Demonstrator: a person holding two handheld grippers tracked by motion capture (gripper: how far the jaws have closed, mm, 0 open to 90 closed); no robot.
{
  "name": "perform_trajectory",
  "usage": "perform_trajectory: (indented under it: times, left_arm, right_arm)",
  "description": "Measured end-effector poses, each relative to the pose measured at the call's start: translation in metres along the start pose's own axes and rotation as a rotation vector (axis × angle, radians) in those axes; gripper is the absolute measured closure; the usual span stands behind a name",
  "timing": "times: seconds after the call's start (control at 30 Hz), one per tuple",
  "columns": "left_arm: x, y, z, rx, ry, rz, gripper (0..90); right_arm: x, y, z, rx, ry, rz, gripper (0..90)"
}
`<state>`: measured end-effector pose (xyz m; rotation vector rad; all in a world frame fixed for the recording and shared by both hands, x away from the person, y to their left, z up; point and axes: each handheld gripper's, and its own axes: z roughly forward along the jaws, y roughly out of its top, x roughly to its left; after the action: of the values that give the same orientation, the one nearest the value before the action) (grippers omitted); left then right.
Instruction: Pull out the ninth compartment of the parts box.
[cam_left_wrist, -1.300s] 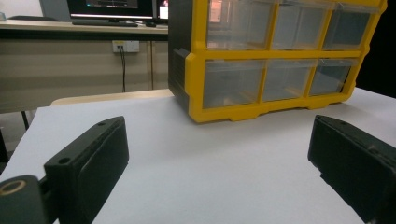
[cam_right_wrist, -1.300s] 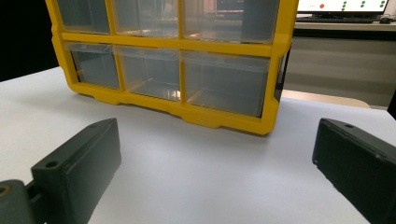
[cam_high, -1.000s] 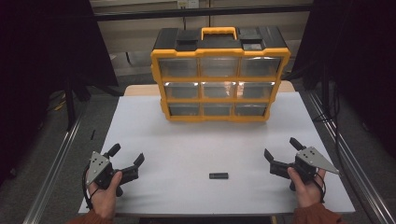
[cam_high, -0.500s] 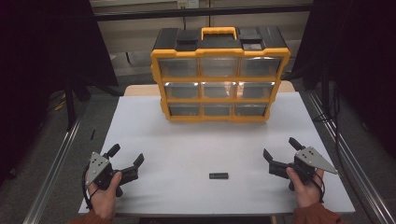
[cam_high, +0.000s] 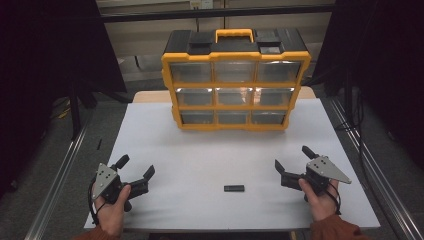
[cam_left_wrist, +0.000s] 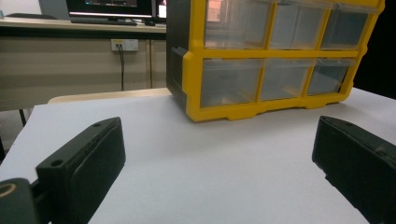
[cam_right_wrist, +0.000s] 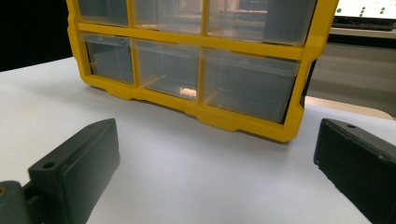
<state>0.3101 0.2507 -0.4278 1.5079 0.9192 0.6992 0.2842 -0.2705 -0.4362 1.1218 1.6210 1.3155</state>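
Note:
A yellow and black drawer cabinet (cam_high: 235, 82) with clear drawers stands upright at the back of the white table (cam_high: 200, 150). The same cabinet (cam_left_wrist: 275, 56) (cam_right_wrist: 196, 60) faces both gripper views, all its drawers closed. A small flat black piece (cam_high: 234, 188) lies on the table near the front, between the two hands. My left gripper (cam_high: 135, 167) is open at the front left, empty, held low over the table. My right gripper (cam_high: 294, 159) is open at the front right, also empty. The left gripper (cam_left_wrist: 219, 163) and right gripper (cam_right_wrist: 215, 163) have only bare table between their jaws.
Dark curtains hang on both sides of the table. Metal rails (cam_high: 60, 180) run along the floor at left and right. A desk with a monitor (cam_left_wrist: 109, 9) stands behind the table. The table's front edge lies close under both hands.
Both grippers stay open and nearly still; the right one has shifted very slightly. The black piece and cabinet have not moved.

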Motion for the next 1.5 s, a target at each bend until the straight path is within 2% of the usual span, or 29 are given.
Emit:
perform_trajectory:
  times: [0.03, 0.27, 0.37, 0.57, 0.67, 0.7, 0.77, 1.0, 1.1, 1.17, 1.3, 1.5]
  left_arm:
    - [0.000, 0.000, 0.001, -0.003, -0.001, -0.009, 2.7]
    - [0.000, 0.000, 0.001, 0.002, -0.004, -0.003, 2.6]
    - [-0.001, 0.000, 0.002, -0.003, -0.002, -0.008, 2.6]
    - [-0.001, 0.000, 0.003, 0.000, -0.005, -0.015, 2.6]
    - [-0.001, 0.000, 0.003, -0.001, -0.006, -0.016, 2.7]
    - [-0.001, 0.000, 0.003, 0.001, -0.003, -0.007, 2.7]
    - [-0.001, 0.000, 0.003, -0.004, -0.002, -0.014, 2.7]
    - [0.000, 0.000, 0.003, 0.002, 0.004, -0.004, 2.6]
    - [0.000, 0.000, 0.003, 0.001, 0.003, -0.008, 2.6]
    - [0.000, 0.000, 0.003, 0.001, 0.002, -0.009, 2.7]
    - [0.000, 0.000, 0.003, 0.003, 0.002, -0.009, 2.6]
    - [0.000, 0.000, 0.002, -0.005, -0.006, -0.018, 2.6]
  right_arm:
    - [0.000, 0.000, 0.002, 0.000, -0.003, -0.003, 0.0]
    - [0.002, -0.001, 0.009, 0.011, 0.000, -0.013, 0.0]
    - [0.000, -0.002, 0.015, 0.018, -0.001, 0.020, 0.0]
    - [0.001, -0.002, 0.024, 0.027, -0.006, 0.010, 0.0]
    - [0.002, -0.001, 0.029, 0.033, -0.001, -0.010, 0.0]
    - [0.003, -0.001, 0.032, 0.025, -0.004, 0.004, 0.0]
    - [0.004, -0.001, 0.033, 0.021, -0.002, 0.011, 0.0]
    - [0.005, 0.003, 0.045, 0.014, -0.005, -0.022, 0.0]
    - [0.006, 0.003, 0.047, 0.010, -0.019, -0.024, 0.0]
    - [0.007, 0.004, 0.052, 0.009, -0.049, -0.033, 0.0]
    - [0.006, 0.004, 0.056, 0.010, -0.057, -0.040, 0.0]
    - [0.004, 0.005, 0.064, 0.008, -0.063, -0.092, 0.0]
